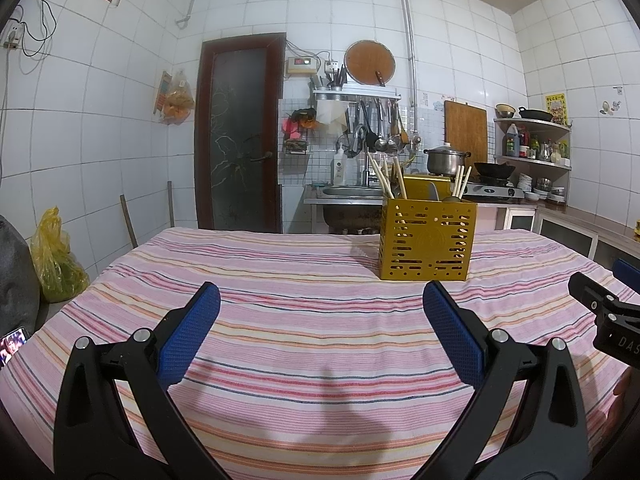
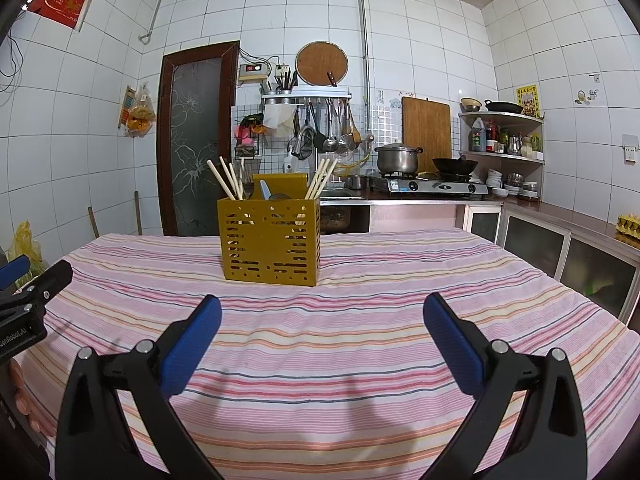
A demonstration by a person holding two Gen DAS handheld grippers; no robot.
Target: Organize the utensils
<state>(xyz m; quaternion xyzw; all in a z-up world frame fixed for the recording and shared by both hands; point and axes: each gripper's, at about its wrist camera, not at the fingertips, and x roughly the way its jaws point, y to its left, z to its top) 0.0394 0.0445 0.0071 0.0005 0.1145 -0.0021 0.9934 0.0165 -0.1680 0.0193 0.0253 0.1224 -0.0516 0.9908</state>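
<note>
A yellow slotted utensil holder [image 1: 427, 240] [image 2: 270, 242] stands on the striped tablecloth [image 1: 304, 280] [image 2: 360, 280], toward the far side. Wooden chopsticks [image 1: 386, 178] [image 2: 228, 182] stick up from its left and right compartments, and a spoon [image 2: 267, 193] rests in the middle. My left gripper [image 1: 320, 304] hovers open over the cloth, left of and nearer than the holder, with nothing between its blue pads. My right gripper [image 2: 322, 312] is open too, empty, just short of the holder and slightly to its right.
Behind the table lie a sink [image 1: 348, 192], a gas stove with a pot [image 2: 398, 158] and a wok [image 2: 456, 166], and corner shelves [image 2: 502, 136]. A yellow bag [image 1: 56, 260] sits by the left wall. Cabinets [image 2: 560, 248] run along the right.
</note>
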